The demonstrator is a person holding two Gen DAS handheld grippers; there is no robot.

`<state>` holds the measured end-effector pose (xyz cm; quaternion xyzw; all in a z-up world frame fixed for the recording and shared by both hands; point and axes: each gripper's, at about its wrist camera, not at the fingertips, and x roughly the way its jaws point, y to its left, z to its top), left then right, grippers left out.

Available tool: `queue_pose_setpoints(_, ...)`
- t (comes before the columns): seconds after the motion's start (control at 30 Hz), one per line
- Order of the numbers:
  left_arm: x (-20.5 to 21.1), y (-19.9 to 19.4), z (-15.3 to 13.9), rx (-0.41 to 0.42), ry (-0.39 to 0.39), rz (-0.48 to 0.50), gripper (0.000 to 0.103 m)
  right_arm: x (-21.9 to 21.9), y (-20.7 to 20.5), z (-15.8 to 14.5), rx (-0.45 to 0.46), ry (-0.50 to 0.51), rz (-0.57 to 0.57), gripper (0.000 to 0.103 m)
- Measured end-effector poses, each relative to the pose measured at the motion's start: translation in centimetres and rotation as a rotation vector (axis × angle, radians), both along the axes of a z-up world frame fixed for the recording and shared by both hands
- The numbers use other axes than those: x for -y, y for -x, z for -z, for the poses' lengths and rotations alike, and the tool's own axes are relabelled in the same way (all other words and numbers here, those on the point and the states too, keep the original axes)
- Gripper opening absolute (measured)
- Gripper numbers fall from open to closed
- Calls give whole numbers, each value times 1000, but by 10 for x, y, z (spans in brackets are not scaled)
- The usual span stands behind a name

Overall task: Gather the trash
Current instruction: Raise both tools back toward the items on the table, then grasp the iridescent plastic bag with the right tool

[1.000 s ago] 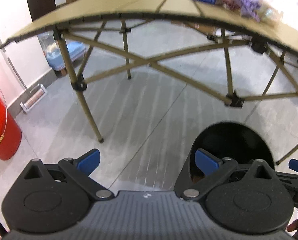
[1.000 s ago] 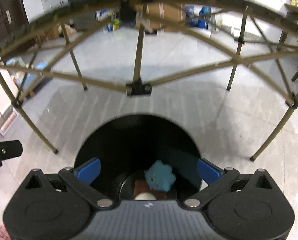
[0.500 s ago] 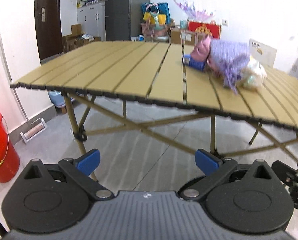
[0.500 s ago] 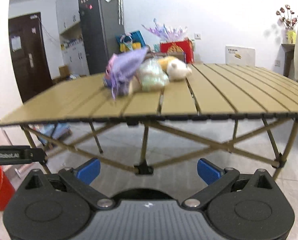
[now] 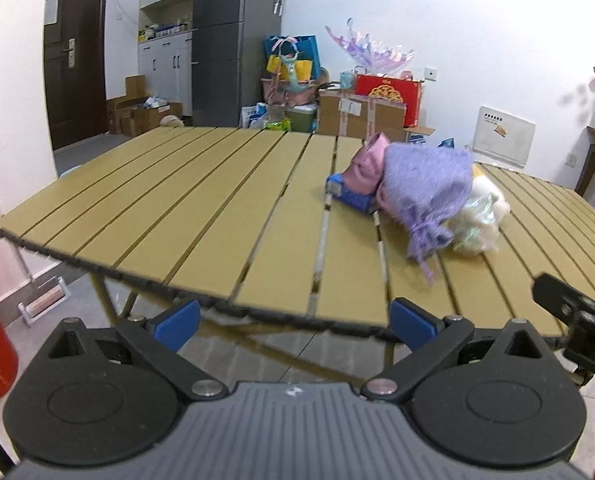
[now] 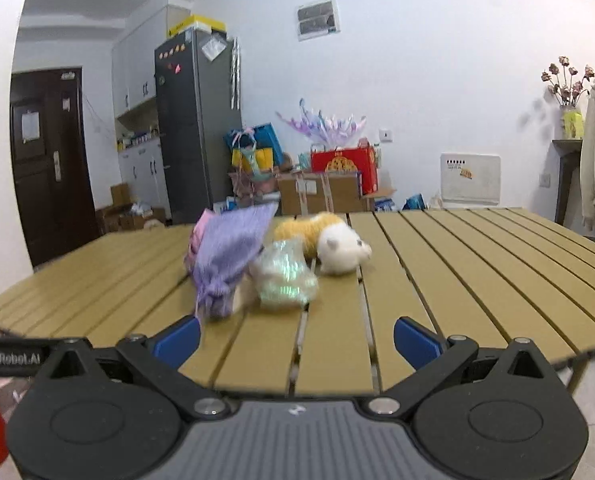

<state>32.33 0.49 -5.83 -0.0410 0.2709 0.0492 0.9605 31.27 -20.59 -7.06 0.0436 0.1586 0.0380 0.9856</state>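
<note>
Ahead, trash pile (image 6: 273, 264) on table (image 6: 457, 264) — beyond right gripper (image 6: 297, 340), spread wide, empty.

Two matching handheld tools. Left gripper (image 5: 293, 322): matte black housing, twin round discs, ribbed grey centre plate bearing a small white logo, silver screw heads at the linkage pivots, triangular cut-outs on the outer arms, blue pads (image 5: 176, 325) on both fingers. Right gripper (image 6: 296, 338): same black body, grey ribbed plate, silver screws, blue pads (image 6: 416, 342). White "GenRobot.AI" lettering along the black bar of the neighbouring tool.
</note>
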Motion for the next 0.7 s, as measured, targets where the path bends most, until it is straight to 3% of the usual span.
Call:
queue_pose_setpoints(0.17, 6, -25, -13, 24, 13, 12, 103, 1, -40, -5, 7, -3, 21, 103)
queue_pose_setpoints(0.5, 9, -85, -24, 41, 21, 21, 103, -13, -105, 4, -38, 129, -16, 103)
queue_pose_setpoints(0.6, 8, -99, -23, 34, 39, 23, 103, -19, -117, 7, -43, 149, -24, 100)
queue_pose_setpoints(0.7, 7, -111, -18, 11, 54, 29, 103, -23, -130, 9, -70, 167, -25, 85)
